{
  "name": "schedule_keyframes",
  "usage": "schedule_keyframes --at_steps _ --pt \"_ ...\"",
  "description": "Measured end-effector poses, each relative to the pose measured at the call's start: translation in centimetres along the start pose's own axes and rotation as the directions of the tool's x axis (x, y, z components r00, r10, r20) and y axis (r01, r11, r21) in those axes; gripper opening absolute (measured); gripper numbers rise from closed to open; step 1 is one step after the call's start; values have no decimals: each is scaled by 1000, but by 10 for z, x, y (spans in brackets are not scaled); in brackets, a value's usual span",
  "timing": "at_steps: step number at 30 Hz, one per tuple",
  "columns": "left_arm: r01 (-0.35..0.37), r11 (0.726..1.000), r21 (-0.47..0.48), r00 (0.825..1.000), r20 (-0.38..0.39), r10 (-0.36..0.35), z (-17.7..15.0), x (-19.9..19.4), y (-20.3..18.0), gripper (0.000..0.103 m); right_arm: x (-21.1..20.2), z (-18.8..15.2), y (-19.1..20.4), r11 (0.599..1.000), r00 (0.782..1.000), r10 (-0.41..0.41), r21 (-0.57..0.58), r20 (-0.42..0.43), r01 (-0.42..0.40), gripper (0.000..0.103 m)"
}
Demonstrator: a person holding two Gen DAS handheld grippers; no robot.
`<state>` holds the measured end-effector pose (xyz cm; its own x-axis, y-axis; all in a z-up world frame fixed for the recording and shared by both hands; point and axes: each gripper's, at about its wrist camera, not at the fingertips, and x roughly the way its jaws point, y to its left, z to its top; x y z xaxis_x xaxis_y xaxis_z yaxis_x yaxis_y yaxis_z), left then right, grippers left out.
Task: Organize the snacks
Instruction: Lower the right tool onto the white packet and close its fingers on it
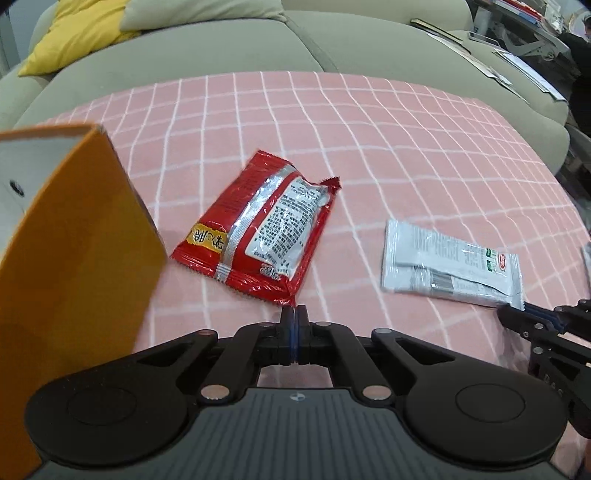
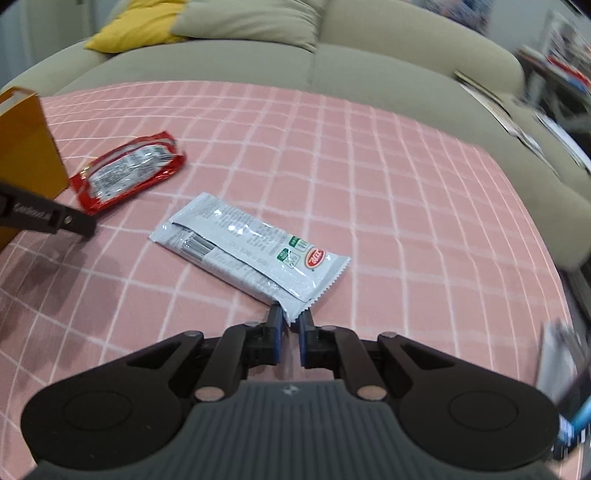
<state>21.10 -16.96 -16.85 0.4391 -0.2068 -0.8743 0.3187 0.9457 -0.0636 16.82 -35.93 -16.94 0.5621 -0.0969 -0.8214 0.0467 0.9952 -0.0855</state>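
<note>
A red snack packet (image 1: 266, 225) lies back side up on the pink checked cloth (image 1: 369, 147). My left gripper (image 1: 294, 312) is shut, its tips pinching the packet's near corner. To the right lies a white snack packet (image 1: 447, 262), also seen in the right wrist view (image 2: 251, 247). My right gripper (image 2: 291, 319) is shut on that packet's near crimped corner; in the left wrist view it (image 1: 517, 314) comes in from the right edge. An orange box (image 1: 74, 258) with a white inside stands at the left, right next to the red packet (image 2: 125, 170).
The cloth covers a beige sofa (image 1: 221, 48) with a yellow cushion (image 1: 74, 33) at the back left. Papers and booklets (image 1: 517, 62) lie on the sofa's right end. A blurred object (image 2: 561, 369) shows at the right edge of the right wrist view.
</note>
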Motion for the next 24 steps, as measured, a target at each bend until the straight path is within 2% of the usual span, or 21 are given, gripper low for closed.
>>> schedule_keyframes --at_steps 3,7,11,14,15,16,17,18,19,20,21,23,24 --pt "13 1000 -3 1000 -13 -13 -12 -9 -7 0 -10 -10 0 998 999 -9 68 -31 12 4" --pt "30 999 -12 999 -24 -30 -28 -23 -11 0 -23 -24 6 986 997 23 165 -74 -10 1" --pt "26 1000 -7 1000 -4 -26 -36 -34 -8 0 -34 -36 27 987 995 57 154 -78 -44 0" --pt "2 1000 -22 1000 18 -2 -34 -38 -2 1 -37 -34 34 990 995 77 124 -60 -69 3" --pt "-3 999 -35 1000 28 4 -32 -40 2 4 -39 -32 33 991 995 82 111 -51 -76 14" --pt "-4 999 -44 999 44 6 -31 -42 5 5 -41 -31 32 992 996 79 100 -38 -75 30" --pt "-4 999 -50 998 61 7 -28 -44 7 7 -43 -29 31 994 997 69 89 -18 -67 37" --pt "-4 999 -53 997 73 8 -26 -45 9 17 -43 -27 29 995 998 65 77 2 -65 43" --pt "-4 998 -56 997 82 8 -24 -44 10 26 -42 -24 28 996 998 63 65 13 -64 45" --pt "-5 998 -60 996 91 11 -22 -43 10 30 -40 -22 26 997 998 61 53 19 -62 46" --pt "-8 998 -65 995 97 15 -20 -42 10 35 -38 -19 24 997 998 62 44 27 -63 55" --pt "-9 997 -83 995 98 17 -16 -37 11 40 -32 -12 22 998 997 61 28 47 -63 66" --pt "-7 995 -96 995 95 16 -14 -34 11 42 -29 -9 21 998 997 59 13 53 -60 66"
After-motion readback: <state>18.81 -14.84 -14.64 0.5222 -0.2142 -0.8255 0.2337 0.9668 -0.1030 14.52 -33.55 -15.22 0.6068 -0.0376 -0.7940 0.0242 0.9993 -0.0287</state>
